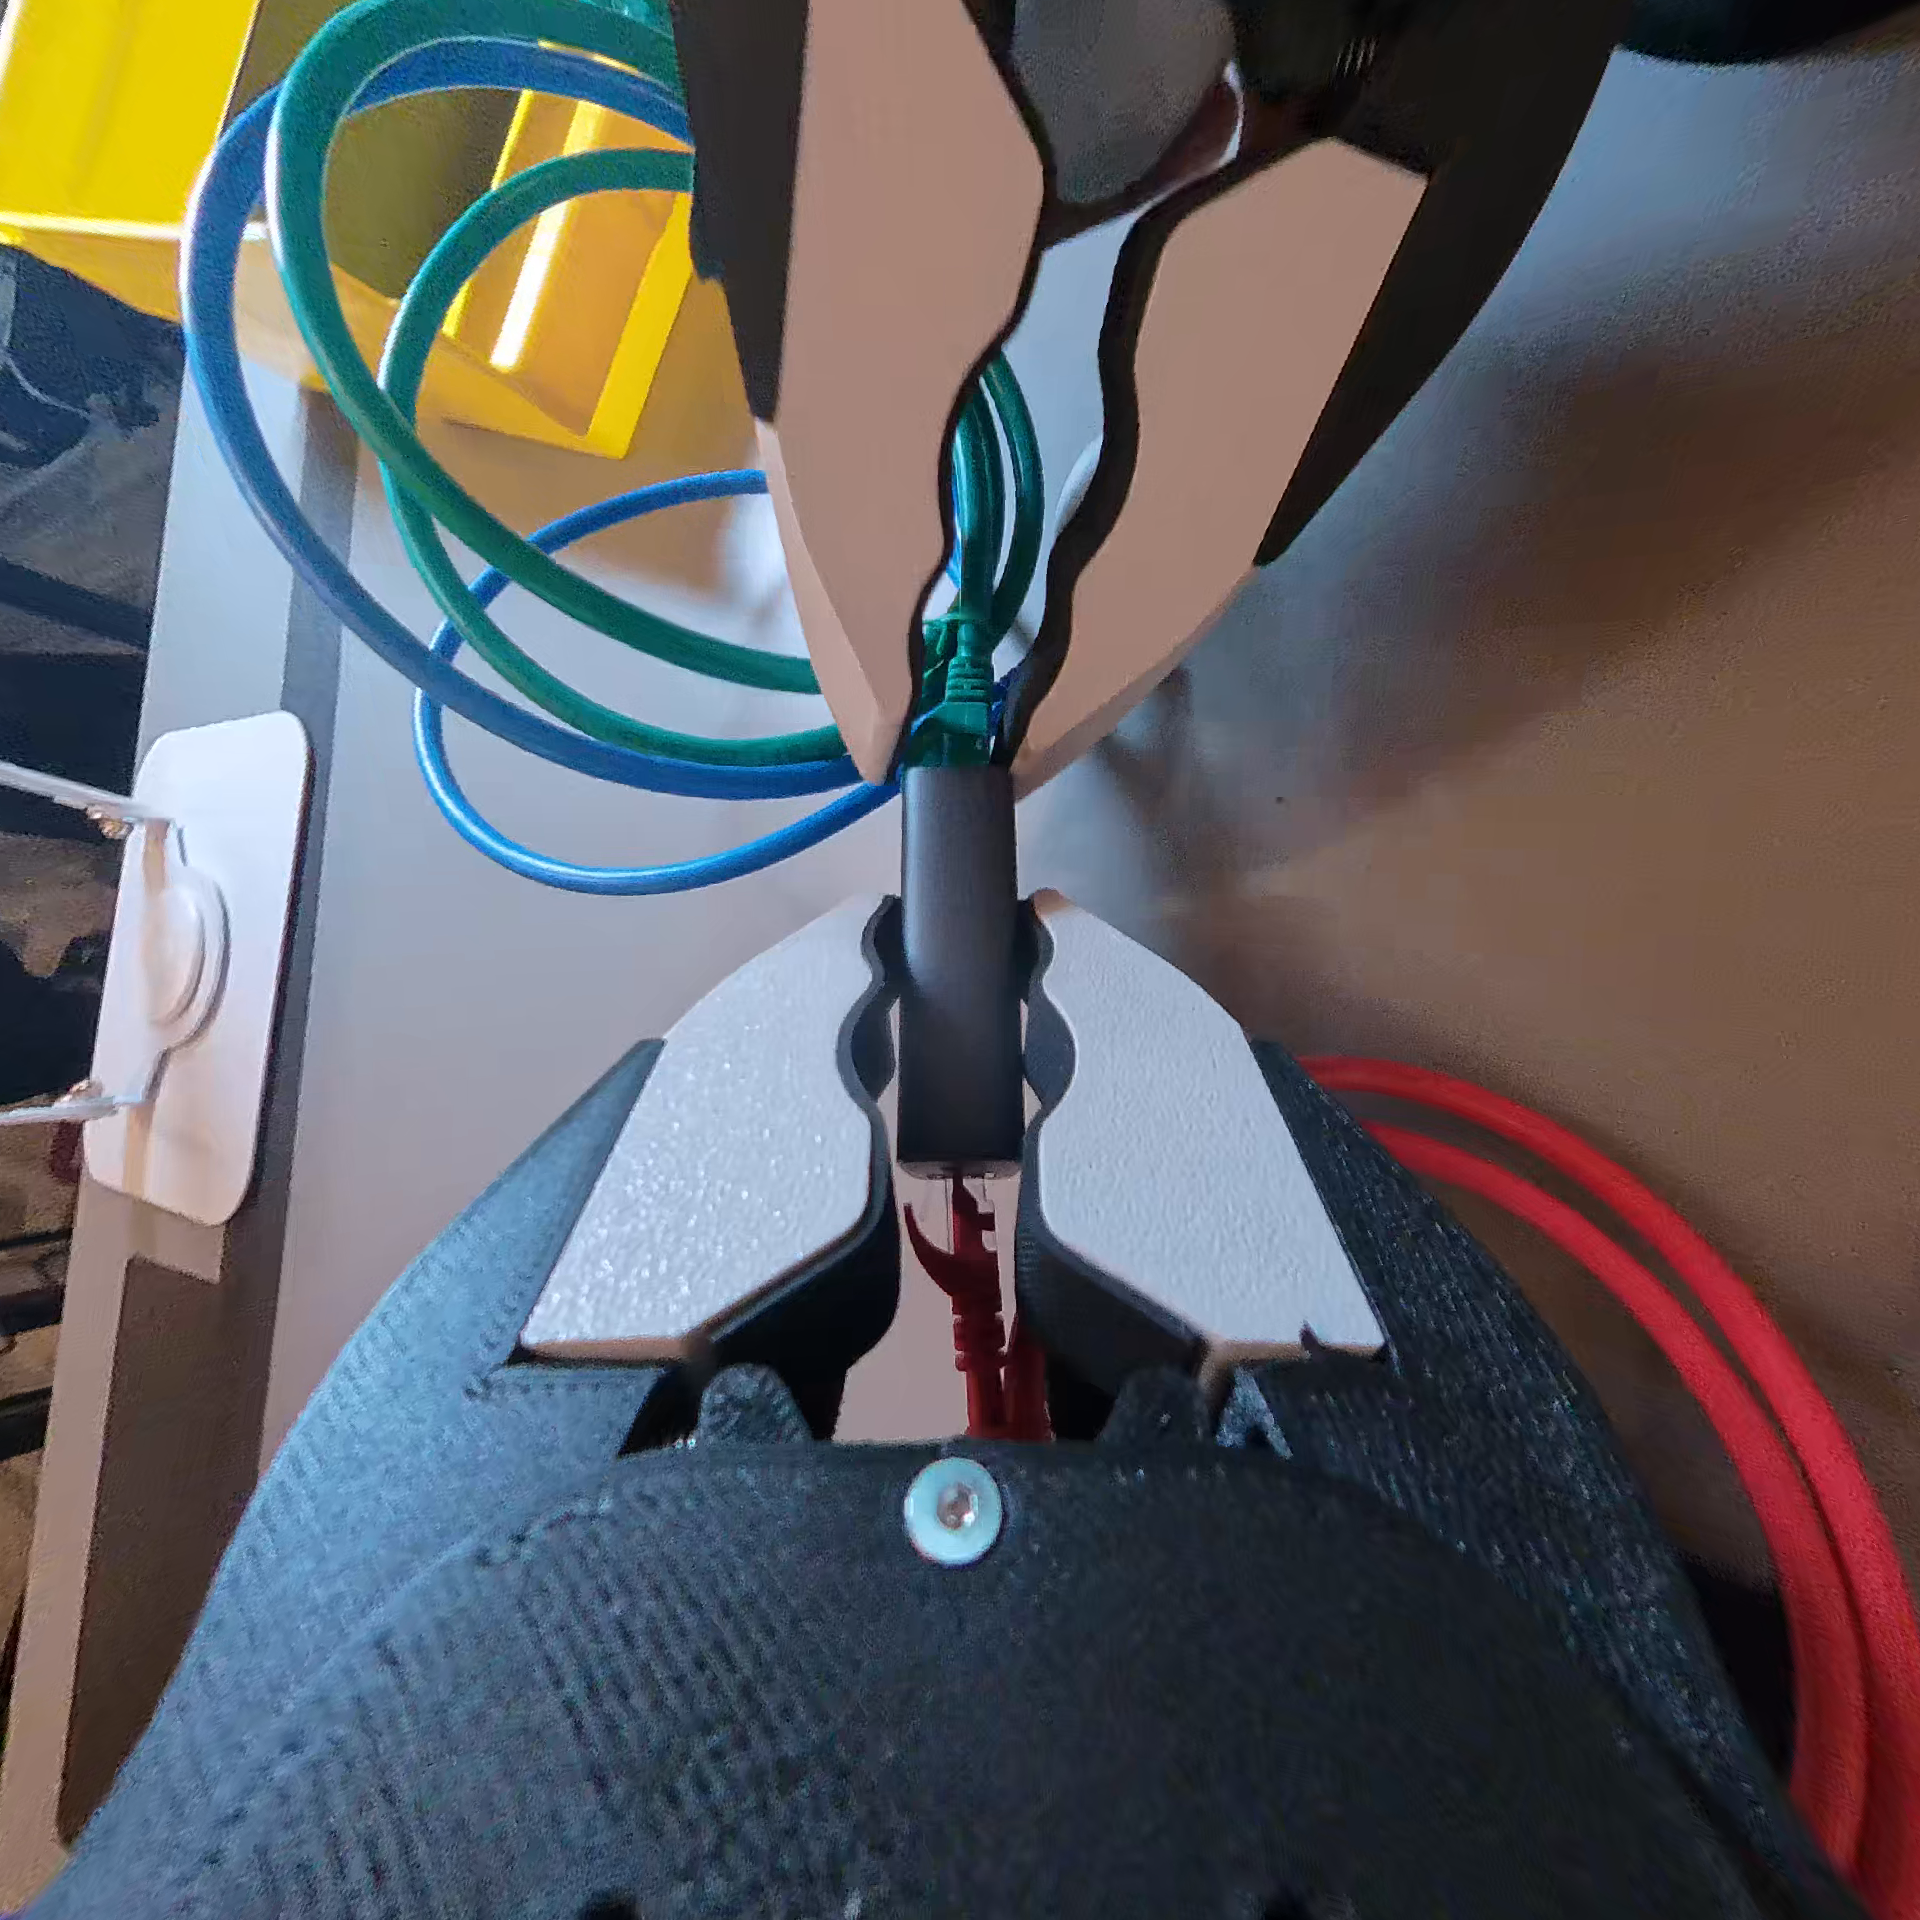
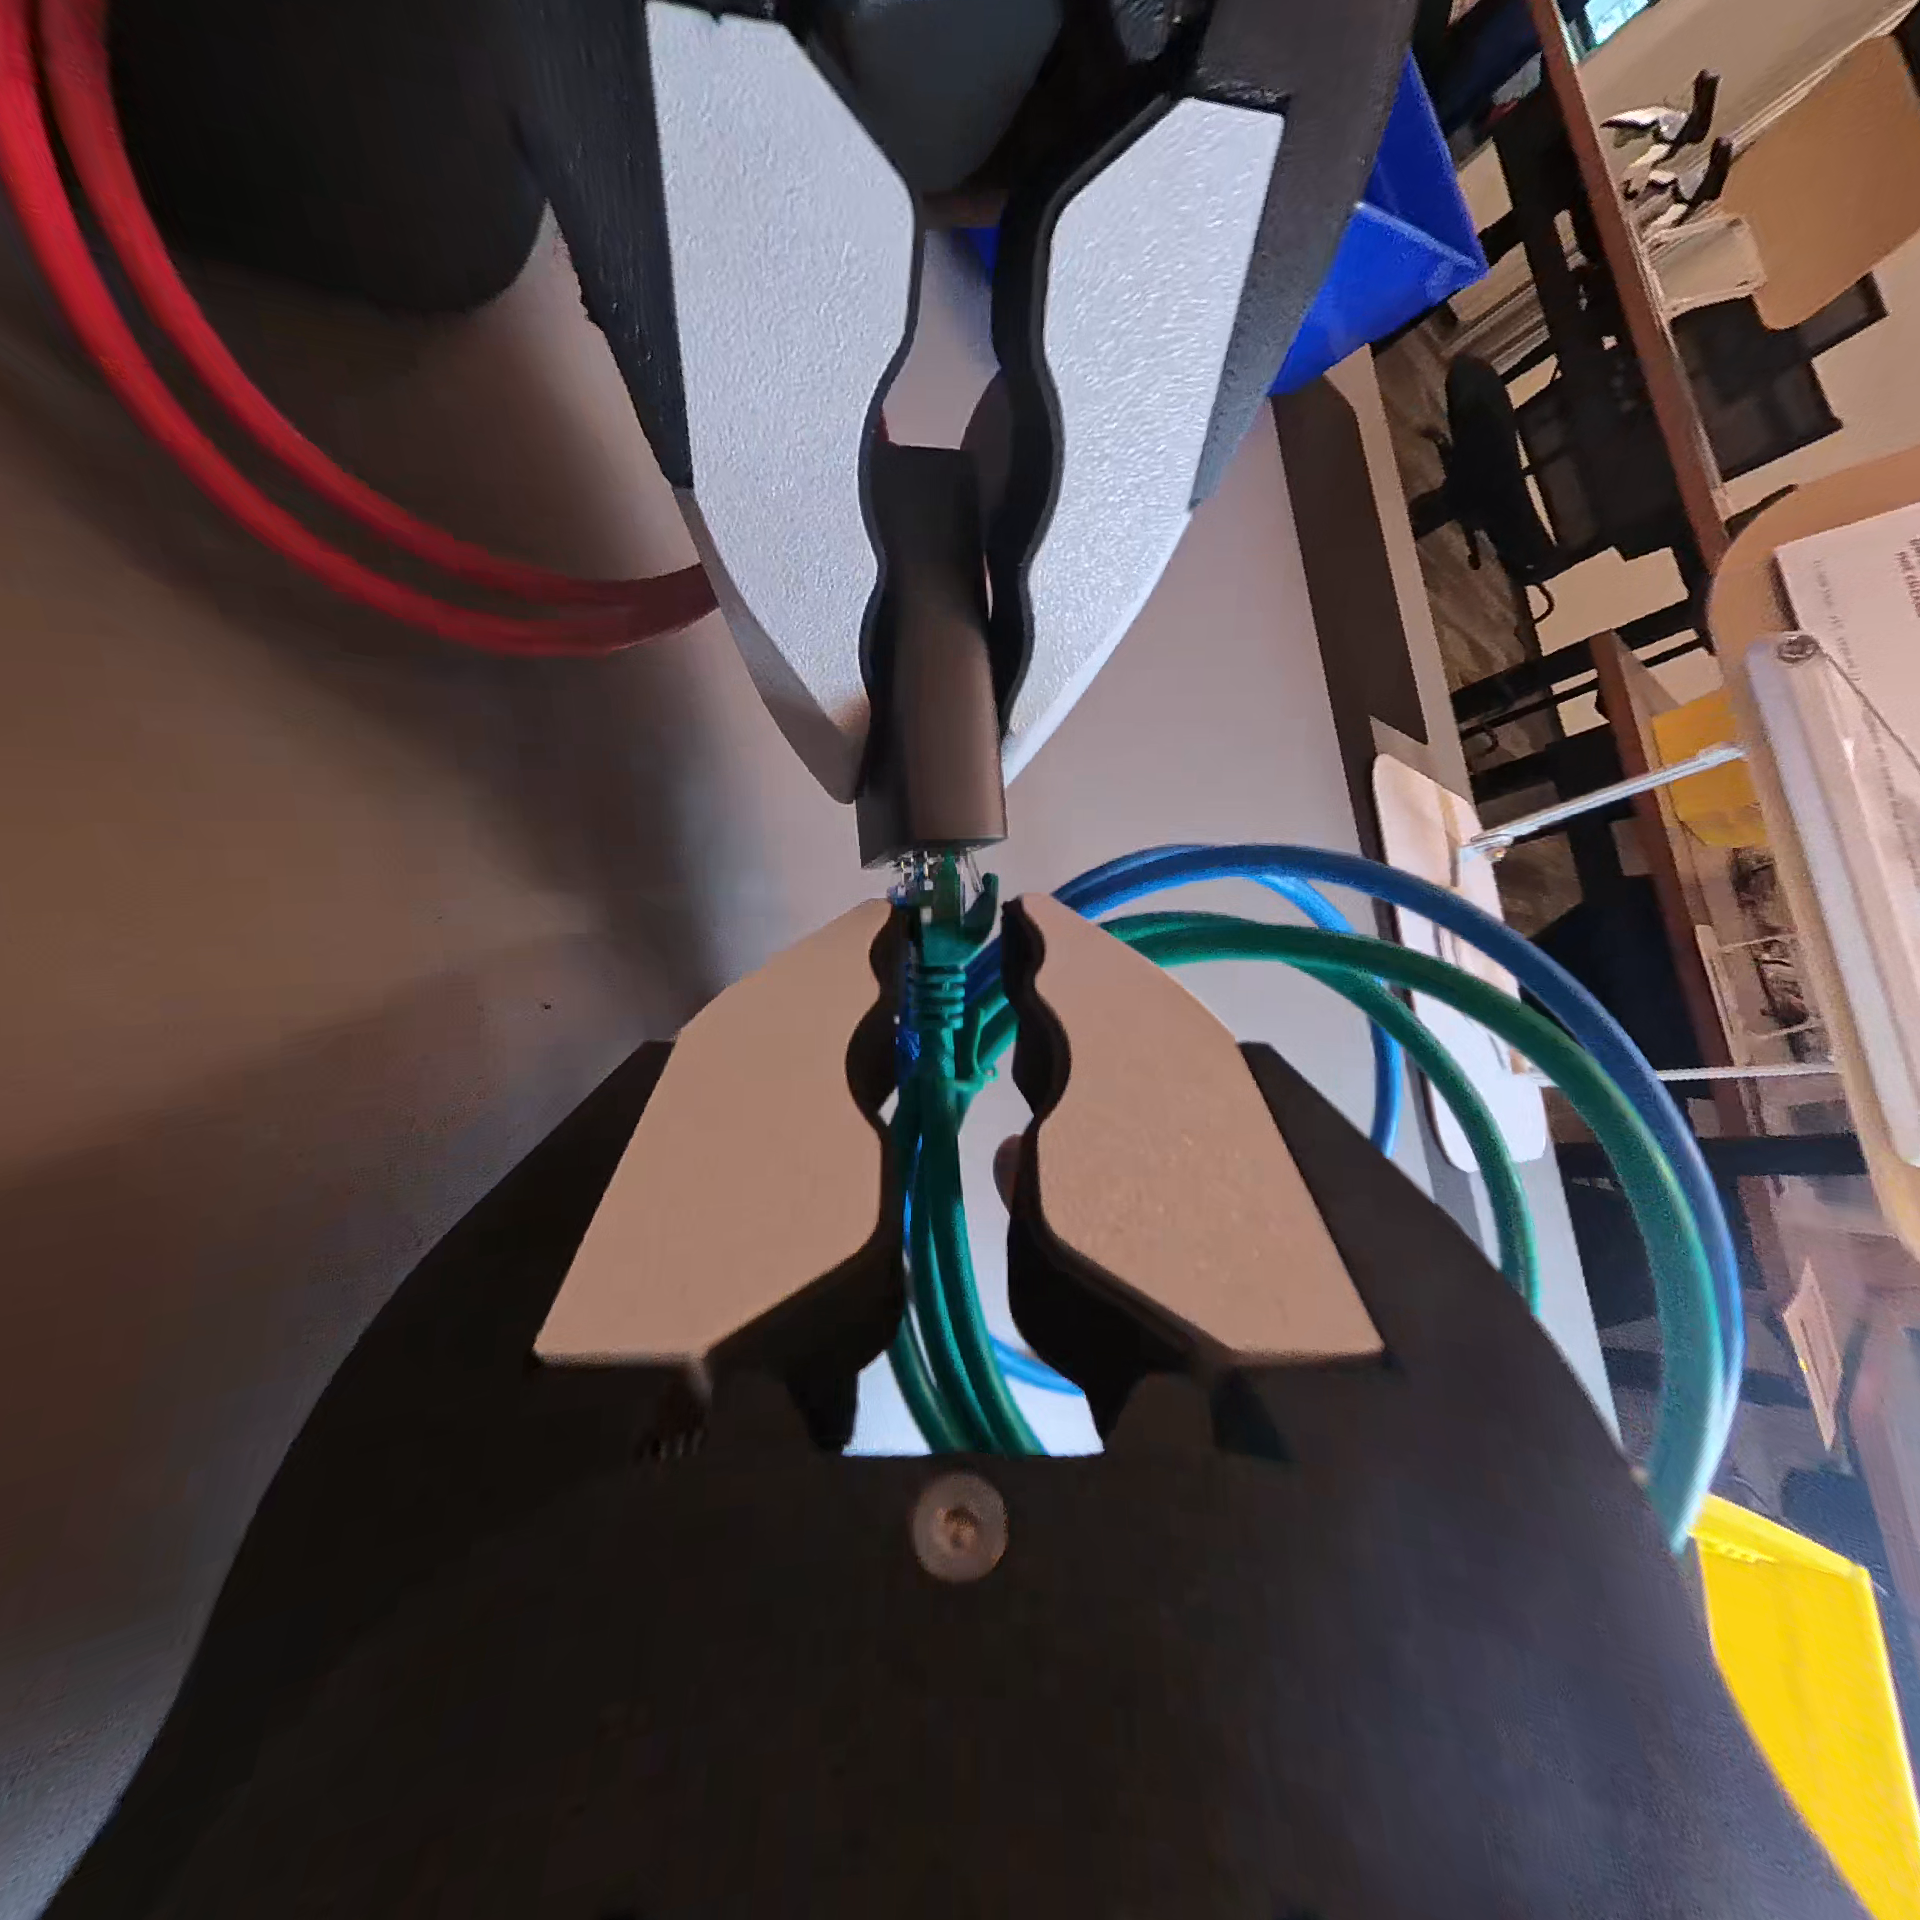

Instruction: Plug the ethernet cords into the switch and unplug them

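The black switch is seen edge-on, held off the table. My left gripper, with white pads, is shut on its sides; both also show in the right wrist view, the switch and left gripper. Red cords are plugged into its near end by red plugs. My right gripper, with tan pads, is closed around the green plug seated in the switch's other end, with a blue plug beside it. It shows opposite in the left wrist view. Green cord and blue cord loop away.
A yellow bin stands behind the cord loops, and a blue bin behind the left gripper. A white mount plate is fixed at the grey table's edge. Shelves, chairs and papers lie beyond the table. Left and right tips are no more than a few centimetres apart.
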{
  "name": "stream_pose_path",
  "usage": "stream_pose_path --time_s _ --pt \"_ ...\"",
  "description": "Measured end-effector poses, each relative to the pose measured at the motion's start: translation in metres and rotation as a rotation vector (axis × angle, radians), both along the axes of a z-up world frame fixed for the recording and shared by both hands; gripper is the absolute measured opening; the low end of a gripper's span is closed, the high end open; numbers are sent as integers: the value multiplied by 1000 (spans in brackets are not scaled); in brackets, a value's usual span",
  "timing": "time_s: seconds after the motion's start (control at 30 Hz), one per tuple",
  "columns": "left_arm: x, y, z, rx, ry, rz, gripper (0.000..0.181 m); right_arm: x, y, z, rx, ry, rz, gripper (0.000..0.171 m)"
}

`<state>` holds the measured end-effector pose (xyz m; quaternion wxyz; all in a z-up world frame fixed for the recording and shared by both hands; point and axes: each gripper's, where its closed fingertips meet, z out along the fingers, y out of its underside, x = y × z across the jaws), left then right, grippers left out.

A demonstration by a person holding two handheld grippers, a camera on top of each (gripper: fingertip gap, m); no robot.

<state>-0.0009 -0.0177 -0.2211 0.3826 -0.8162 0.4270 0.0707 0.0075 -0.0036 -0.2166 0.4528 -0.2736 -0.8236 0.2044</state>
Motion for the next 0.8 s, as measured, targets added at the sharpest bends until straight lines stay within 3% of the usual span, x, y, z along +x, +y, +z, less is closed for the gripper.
stream_pose_path --time_s 0.23,0.5,0.8 --pt "2 -3 -2 0 -5 -60 21 2 -6 -3 16 6 43 15" --pt "0 -6 -12 24 119 -143 21 4 -14 -12 139 -14 86 13" --pt "13 -12 -26 -47 33 -191 22 21 -22 -21 201 -121 190 13"
